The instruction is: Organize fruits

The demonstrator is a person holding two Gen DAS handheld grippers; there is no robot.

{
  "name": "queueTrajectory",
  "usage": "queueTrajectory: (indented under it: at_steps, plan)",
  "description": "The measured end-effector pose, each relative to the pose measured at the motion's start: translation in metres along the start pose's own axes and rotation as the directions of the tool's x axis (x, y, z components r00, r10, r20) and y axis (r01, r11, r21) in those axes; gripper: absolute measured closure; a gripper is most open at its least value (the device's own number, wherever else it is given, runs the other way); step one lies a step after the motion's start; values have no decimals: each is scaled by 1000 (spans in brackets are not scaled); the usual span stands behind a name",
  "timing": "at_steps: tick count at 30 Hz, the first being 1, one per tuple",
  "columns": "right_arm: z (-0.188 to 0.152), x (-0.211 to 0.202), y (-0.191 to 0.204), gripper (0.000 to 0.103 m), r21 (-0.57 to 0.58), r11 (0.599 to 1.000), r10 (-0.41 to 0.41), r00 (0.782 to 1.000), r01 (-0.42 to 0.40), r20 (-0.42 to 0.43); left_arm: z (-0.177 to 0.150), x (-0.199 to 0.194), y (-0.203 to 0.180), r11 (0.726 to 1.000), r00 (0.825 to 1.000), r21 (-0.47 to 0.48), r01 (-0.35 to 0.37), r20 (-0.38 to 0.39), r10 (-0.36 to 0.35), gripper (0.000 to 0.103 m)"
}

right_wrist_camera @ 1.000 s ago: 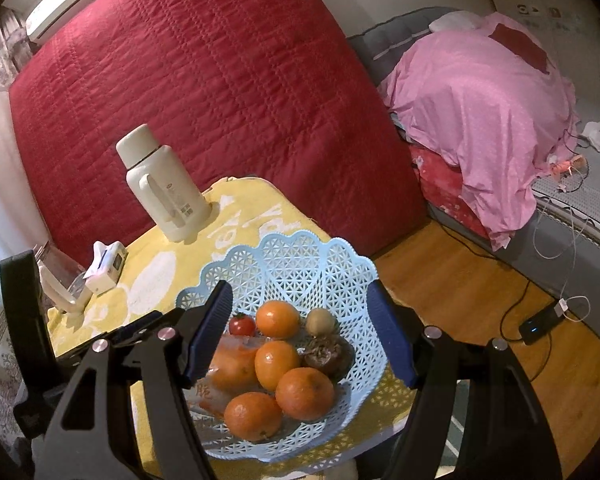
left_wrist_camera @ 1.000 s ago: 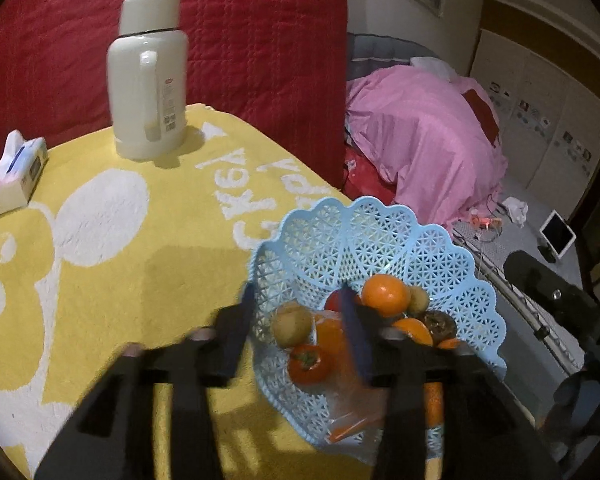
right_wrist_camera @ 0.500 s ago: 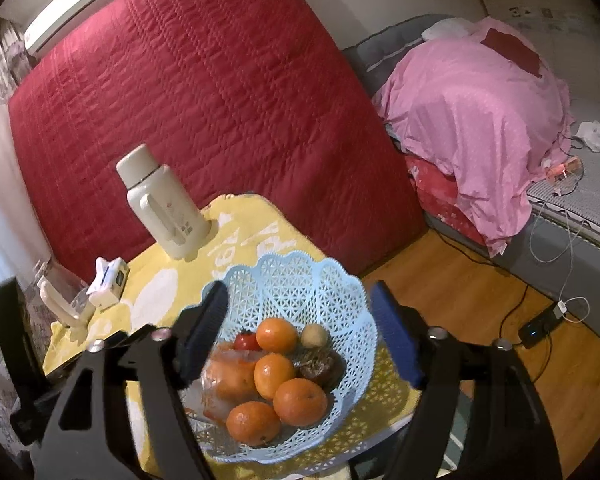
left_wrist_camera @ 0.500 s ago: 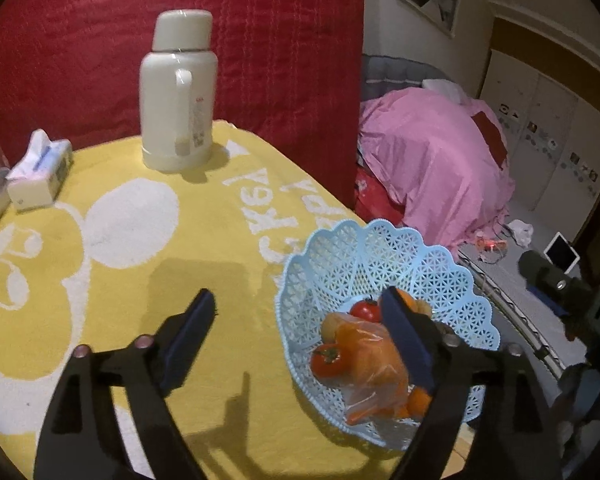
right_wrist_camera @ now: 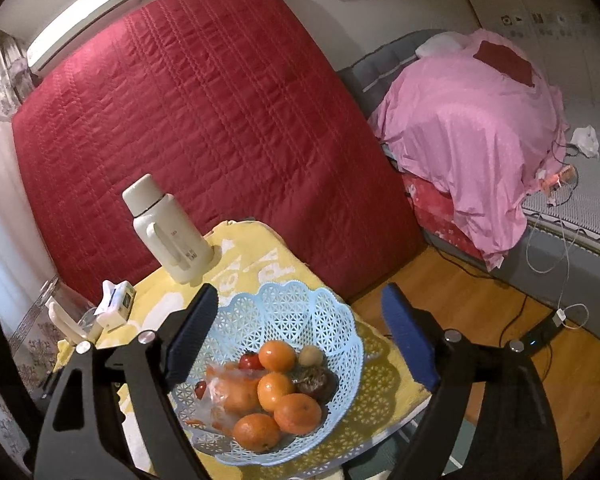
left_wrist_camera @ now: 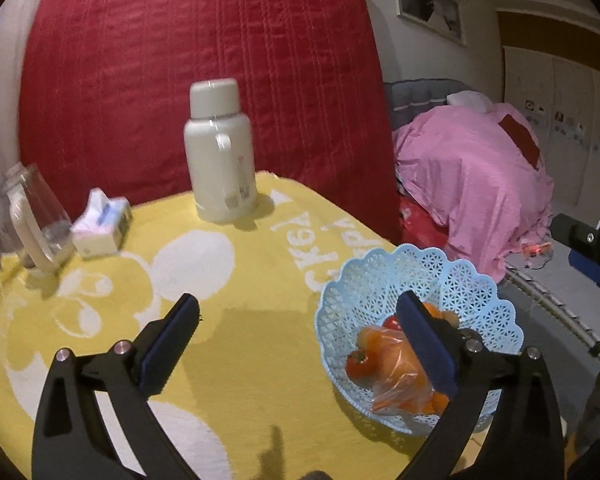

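Note:
A light blue lattice basket [right_wrist_camera: 284, 312] sits at the near right corner of the yellow-clothed table; it also shows in the left wrist view [left_wrist_camera: 384, 280]. It holds several oranges [right_wrist_camera: 296, 414], a red tomato [right_wrist_camera: 249, 360], a kiwi [right_wrist_camera: 311, 356], a dark fruit [right_wrist_camera: 315, 381] and a clear plastic bag of fruit [right_wrist_camera: 226, 394], also seen in the left wrist view [left_wrist_camera: 396, 376]. My left gripper [left_wrist_camera: 296, 344] is open and empty above the table, left of the basket. My right gripper [right_wrist_camera: 300, 334] is open and empty, high above the basket.
A white thermos [left_wrist_camera: 219, 152] stands at the table's back edge. A tissue box [left_wrist_camera: 102, 224] and a glass jug [left_wrist_camera: 32, 220] sit at the back left. A red quilt [left_wrist_camera: 204, 60] hangs behind. A bed with pink cover [right_wrist_camera: 472, 120] and wood floor [right_wrist_camera: 500, 312] lie right.
My left gripper has opened wide and pulled back up and left from the basket, leaving the bag of fruit in it. My right gripper has risen farther from the basket.

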State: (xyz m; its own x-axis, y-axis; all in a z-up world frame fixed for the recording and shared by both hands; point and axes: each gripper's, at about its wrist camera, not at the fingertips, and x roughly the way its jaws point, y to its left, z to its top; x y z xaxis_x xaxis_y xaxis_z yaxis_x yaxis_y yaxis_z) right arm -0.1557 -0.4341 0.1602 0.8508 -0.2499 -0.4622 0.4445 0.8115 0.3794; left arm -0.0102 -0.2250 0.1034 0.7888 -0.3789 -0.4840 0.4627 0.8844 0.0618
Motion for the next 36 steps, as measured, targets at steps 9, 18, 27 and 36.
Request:
queueTrajectory:
  at_steps: [9, 18, 27, 36]
  plan:
    - [1, -10, 4, 7, -7, 1000, 5, 1000, -5, 26, 9, -30, -11, 997, 995, 47, -62, 87, 57, 5]
    - [6, -25, 4, 6, -11, 1000, -11, 997, 11, 72, 12, -52, -15, 994, 988, 58, -90, 128, 82, 5]
    - [8, -45, 10, 3, -75, 995, -57, 987, 68, 147, 8, -63, -17, 989, 982, 65, -131, 143, 121, 5]
    - [-2, -41, 19, 3, -158, 979, -105, 982, 130, 158, 4, -66, -8, 989, 981, 45, -141, 142, 134, 5]
